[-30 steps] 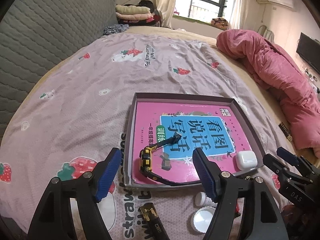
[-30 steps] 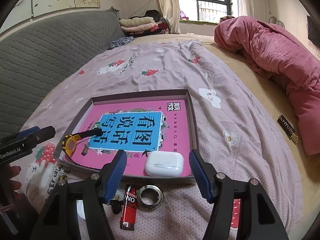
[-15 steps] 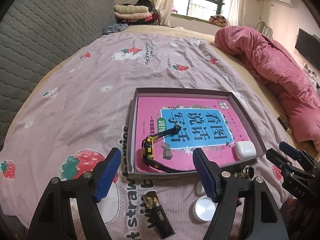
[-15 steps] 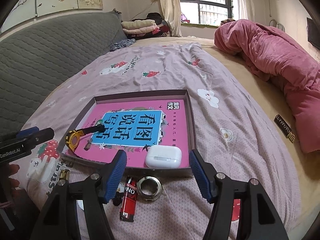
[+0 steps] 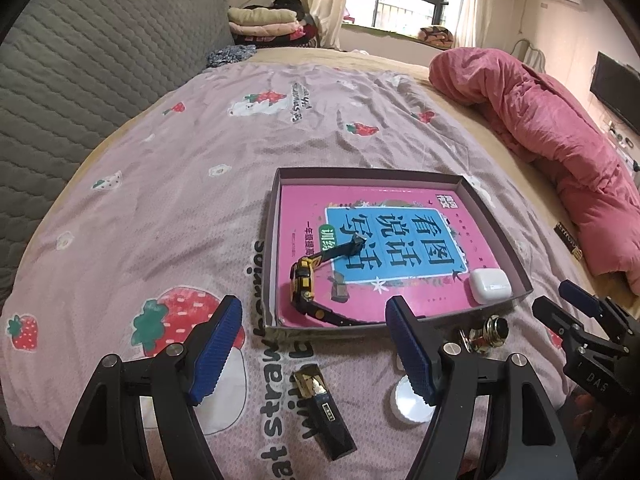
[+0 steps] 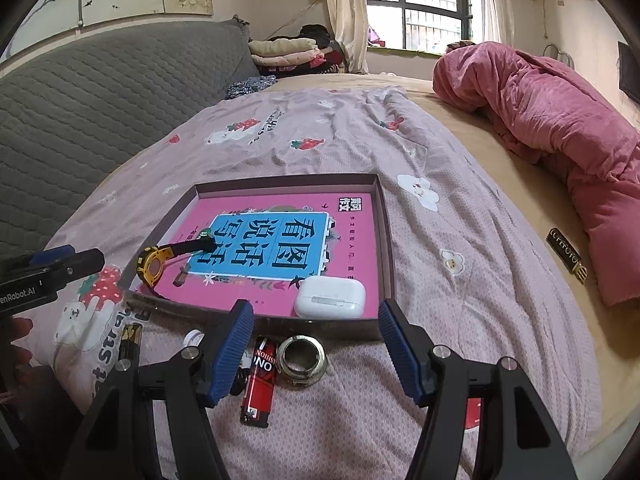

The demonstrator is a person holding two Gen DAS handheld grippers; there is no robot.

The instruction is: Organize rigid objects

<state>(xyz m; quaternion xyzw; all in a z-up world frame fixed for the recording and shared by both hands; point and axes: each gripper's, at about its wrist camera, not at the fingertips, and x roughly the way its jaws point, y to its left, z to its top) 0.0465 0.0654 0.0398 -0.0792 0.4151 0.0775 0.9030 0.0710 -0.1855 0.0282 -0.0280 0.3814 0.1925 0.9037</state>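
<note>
A shallow grey tray [image 5: 496, 220] [image 6: 386, 240] lies on the bed with a pink book [image 5: 400, 224] [image 6: 280, 240], a yellow-black watch [image 5: 304, 284] [image 6: 154, 266] and a white earbud case [image 5: 490, 286] [image 6: 330, 298] in it. In front of the tray lie a black-gold lighter [image 5: 324, 410] [image 6: 130, 338], a white cap [image 5: 410, 404], a metal ring [image 6: 302, 360] [image 5: 486, 334] and a red lighter [image 6: 260, 382]. My left gripper [image 5: 316, 350] is open above the black-gold lighter. My right gripper [image 6: 316, 352] is open above the ring and red lighter.
A pink quilt [image 5: 560, 140] [image 6: 560, 128] lies bunched at the right. A grey headboard [image 5: 80, 72] runs along the left. A small black label [image 6: 566, 254] lies on the sheet at the right. Folded clothes [image 6: 288, 50] sit at the back.
Both grippers have drawn back and up from the tray. More of the loose items in front of the tray now show. Both stay open.
</note>
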